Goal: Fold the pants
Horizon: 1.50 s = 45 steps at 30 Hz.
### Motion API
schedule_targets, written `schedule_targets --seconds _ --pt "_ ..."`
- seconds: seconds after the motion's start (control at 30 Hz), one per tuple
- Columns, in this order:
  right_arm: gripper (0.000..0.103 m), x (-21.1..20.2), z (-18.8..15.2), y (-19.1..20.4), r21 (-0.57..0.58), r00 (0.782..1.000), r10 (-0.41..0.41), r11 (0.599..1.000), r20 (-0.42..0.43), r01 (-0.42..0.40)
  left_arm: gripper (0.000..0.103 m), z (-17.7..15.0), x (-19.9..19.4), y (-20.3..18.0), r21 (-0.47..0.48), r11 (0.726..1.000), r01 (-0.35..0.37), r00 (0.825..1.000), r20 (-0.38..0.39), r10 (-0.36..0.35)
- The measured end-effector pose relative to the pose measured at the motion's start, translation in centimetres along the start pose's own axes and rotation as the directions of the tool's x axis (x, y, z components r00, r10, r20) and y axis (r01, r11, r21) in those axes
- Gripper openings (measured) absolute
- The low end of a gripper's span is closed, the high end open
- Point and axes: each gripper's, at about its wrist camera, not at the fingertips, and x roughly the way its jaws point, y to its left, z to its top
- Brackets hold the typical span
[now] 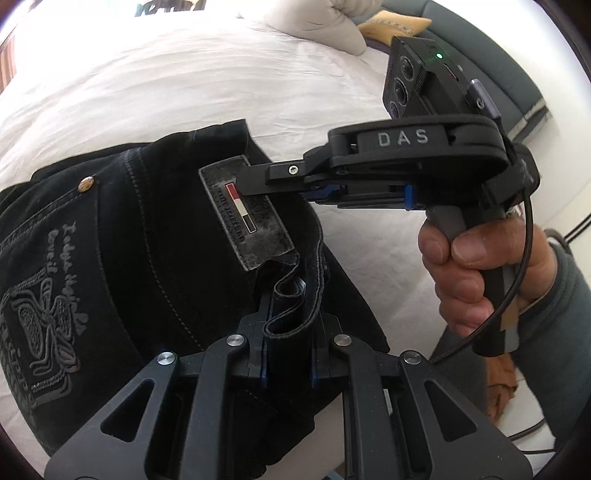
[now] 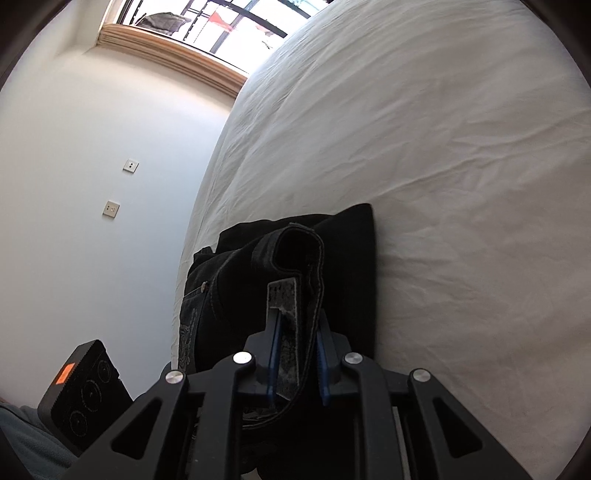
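Black jeans (image 1: pixel 140 236) lie folded on a white bed (image 1: pixel 184 81), with a grey leather brand patch (image 1: pixel 245 214) and an embroidered back pocket facing up. My left gripper (image 1: pixel 288 314) is shut on the waistband edge at the near side. My right gripper (image 1: pixel 258 184) reaches in from the right and is closed on the waistband at the patch. In the right wrist view my right gripper (image 2: pixel 295 354) clamps the waistband and patch (image 2: pixel 282 295) of the jeans (image 2: pixel 343 266).
A beige pillow (image 1: pixel 314 22) and a yellow cushion (image 1: pixel 395 26) lie at the far end of the bed. The bed edge runs beside a white wall (image 2: pixel 92 166) with sockets and a window (image 2: pixel 221 22).
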Motion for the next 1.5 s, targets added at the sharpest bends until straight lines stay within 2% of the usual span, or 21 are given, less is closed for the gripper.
schedule_targets --seconds 0.07,0.17,0.23,0.27,0.33,0.4,0.5,0.63,0.73,0.87,0.9,0.97,1.0,1.03,1.07,1.1,1.13,1.2,1.27,1.4,1.5 --pt "0.018 0.1 0.2 -0.6 0.019 1.000 0.006 1.000 -0.005 -0.006 0.014 0.1 0.6 -0.1 0.005 1.000 -0.012 1.000 -0.005 0.012" --pt "0.019 0.1 0.5 -1.5 0.053 1.000 -0.013 0.999 0.026 0.011 0.025 0.2 1.2 -0.4 0.003 1.000 -0.012 1.000 -0.014 0.012" --pt "0.019 -0.5 0.6 -2.0 0.077 0.998 -0.023 0.997 0.056 0.018 0.046 0.2 0.6 -0.8 0.004 1.000 0.026 0.999 -0.019 -0.026" --pt "0.020 -0.8 0.6 -1.9 0.077 0.997 -0.042 0.996 0.067 0.037 0.062 0.2 0.3 -0.8 0.000 0.999 0.045 0.999 -0.019 -0.045" --pt "0.027 -1.7 0.5 -1.3 0.062 0.991 -0.107 0.993 0.084 0.102 0.063 -0.1 -1.9 -1.0 -0.012 0.995 0.095 0.995 0.006 -0.095" --pt "0.027 -2.6 0.2 -0.2 0.039 0.982 -0.164 0.986 0.098 0.161 0.063 -0.4 -4.3 -0.8 -0.006 0.991 0.131 0.991 0.032 -0.131" --pt "0.027 -4.0 -0.3 2.0 -0.015 0.976 -0.180 0.983 0.125 0.184 0.065 -0.9 -9.0 1.3 -0.032 0.988 0.154 0.981 0.127 -0.149" --pt "0.034 -3.9 -1.2 6.8 -0.104 0.987 -0.084 0.990 0.137 0.099 0.065 -2.0 -13.2 7.2 -0.133 0.987 0.085 0.974 0.220 -0.055" --pt "0.040 -1.0 -2.3 10.7 -0.177 0.997 0.015 0.984 0.073 -0.001 0.065 -3.1 -13.9 12.8 -0.278 0.960 0.035 0.974 0.226 0.030" --pt "0.040 3.9 -3.7 12.4 -0.206 0.999 0.014 0.978 -0.033 -0.021 0.065 -3.7 -13.0 14.6 -0.295 0.955 0.000 0.974 0.218 0.067" --pt "0.040 4.9 -4.1 11.6 -0.187 0.999 -0.014 0.982 -0.050 0.004 0.065 -3.7 -12.3 14.9 -0.296 0.955 0.014 0.977 0.207 0.050" --pt "0.040 5.9 -4.6 9.1 -0.150 0.989 -0.141 0.980 -0.055 0.131 0.065 -3.4 -11.0 14.6 -0.273 0.962 0.006 0.980 0.194 0.049" --pt "0.033 5.7 -4.8 7.4 -0.110 0.985 -0.162 0.982 -0.054 0.156 0.065 -3.3 -10.2 14.3 -0.255 0.967 -0.011 0.980 0.191 0.061" --pt "0.015 5.3 -5.0 6.4 -0.080 0.988 -0.147 0.987 -0.045 0.143 0.065 -3.2 -9.4 14.2 -0.244 0.970 -0.020 0.980 0.188 0.068" --pt "0.004 4.7 -5.2 5.4 -0.061 0.989 -0.142 0.988 -0.033 0.140 0.066 -3.1 -8.6 14.1 -0.233 0.972 -0.037 0.979 0.187 0.082" --pt "0.000 4.0 -5.5 4.5 -0.048 0.985 -0.172 0.984 -0.020 0.171 0.066 -2.6 -7.8 14.1 -0.226 0.973 -0.051 0.978 0.186 0.095" --pt "0.000 3.4 -5.7 3.9 -0.043 0.985 -0.174 0.984 -0.007 0.173 0.066 -2.1 -7.1 14.1 -0.222 0.973 -0.059 0.977 0.187 0.102" --pt "0.000 2.5 -6.2 3.0 -0.029 0.988 -0.152 0.988 0.013 0.152 0.078 -1.5 -5.4 13.6 -0.198 0.978 -0.071 0.976 0.188 0.109" --pt "0.000 1.9 -6.3 2.7 -0.030 0.986 -0.163 0.986 0.024 0.164 0.084 -0.7 -3.4 12.5 -0.143 0.983 -0.115 0.974 0.178 0.140" --pt "0.002 1.3 -5.4 4.3 -0.031 0.962 -0.270 0.962 0.049 0.272 0.092 -0.2 -1.3 11.6 -0.113 0.985 -0.134 0.973 0.174 0.152" --pt "0.028 -0.1 -4.2 6.4 -0.028 0.964 -0.243 0.968 0.110 0.247 0.093 -0.1 -1.1 11.8 -0.118 0.986 -0.116 0.974 0.183 0.136"
